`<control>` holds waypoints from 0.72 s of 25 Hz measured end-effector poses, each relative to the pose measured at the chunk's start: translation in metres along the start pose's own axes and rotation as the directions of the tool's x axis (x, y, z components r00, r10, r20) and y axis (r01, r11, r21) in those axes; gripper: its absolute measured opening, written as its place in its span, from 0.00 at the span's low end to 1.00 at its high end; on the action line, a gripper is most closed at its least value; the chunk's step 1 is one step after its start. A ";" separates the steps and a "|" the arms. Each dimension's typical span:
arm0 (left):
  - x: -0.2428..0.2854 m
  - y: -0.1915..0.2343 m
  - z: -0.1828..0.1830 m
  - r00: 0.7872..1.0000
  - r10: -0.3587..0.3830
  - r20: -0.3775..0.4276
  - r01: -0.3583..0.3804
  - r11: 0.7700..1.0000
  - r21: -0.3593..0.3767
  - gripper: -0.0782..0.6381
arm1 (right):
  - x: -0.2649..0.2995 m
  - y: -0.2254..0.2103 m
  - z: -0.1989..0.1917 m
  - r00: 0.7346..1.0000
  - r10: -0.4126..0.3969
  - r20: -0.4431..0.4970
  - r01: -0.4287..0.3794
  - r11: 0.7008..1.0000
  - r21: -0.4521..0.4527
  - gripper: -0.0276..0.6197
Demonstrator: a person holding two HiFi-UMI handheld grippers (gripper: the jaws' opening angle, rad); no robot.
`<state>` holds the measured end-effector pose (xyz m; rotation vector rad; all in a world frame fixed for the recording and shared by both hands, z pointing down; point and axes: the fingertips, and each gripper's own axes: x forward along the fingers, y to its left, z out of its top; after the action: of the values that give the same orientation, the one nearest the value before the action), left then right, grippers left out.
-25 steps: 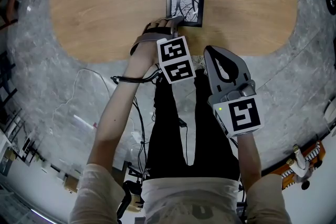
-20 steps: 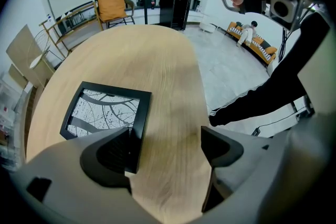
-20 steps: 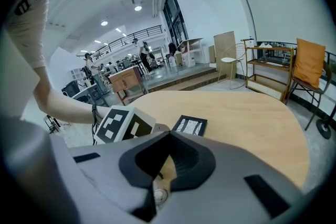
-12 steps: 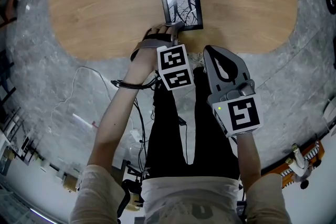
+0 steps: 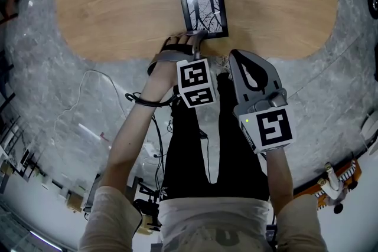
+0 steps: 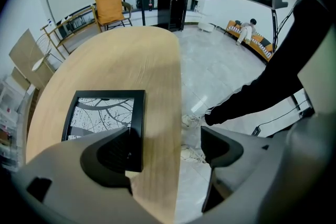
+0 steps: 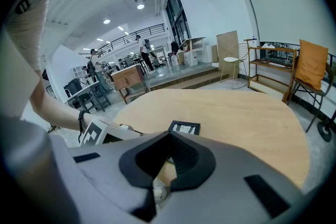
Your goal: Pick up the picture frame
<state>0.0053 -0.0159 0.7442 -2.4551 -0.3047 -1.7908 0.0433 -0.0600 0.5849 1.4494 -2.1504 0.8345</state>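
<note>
The picture frame (image 5: 204,10), black-edged with a grey branch print, lies flat on the oval wooden table (image 5: 118,3) close to its near edge. My left gripper (image 5: 198,38) is open at the frame's near side. In the left gripper view one jaw lies over the near right corner of the frame (image 6: 105,115) and the other hangs past the table's edge (image 6: 173,92); the left gripper (image 6: 170,147) holds nothing. My right gripper (image 5: 239,59) is shut and empty, off the table above the person's legs. The frame (image 7: 185,127) shows small beyond the right gripper (image 7: 167,165).
Grey marble floor surrounds the table, with cables (image 5: 88,103) lying at the left. The person's black trouser legs (image 5: 201,138) are below the grippers. An orange chair (image 6: 111,8) and shelving (image 6: 58,34) stand beyond the table's far end.
The frame has slid toward the near table edge and a little left, turning slightly. My left gripper has drawn back toward the person. The right gripper has not moved.
</note>
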 end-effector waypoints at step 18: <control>-0.004 -0.017 -0.011 0.999 0.038 0.011 -0.038 0.999 -0.009 0.67 | -0.005 0.002 0.006 0.998 -0.050 0.046 0.049 0.999 0.008 0.05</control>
<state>-0.0095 -0.0015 0.7425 -2.4610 -0.2497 -1.7675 0.0431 -0.0606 0.5769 1.5331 -2.1377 0.7988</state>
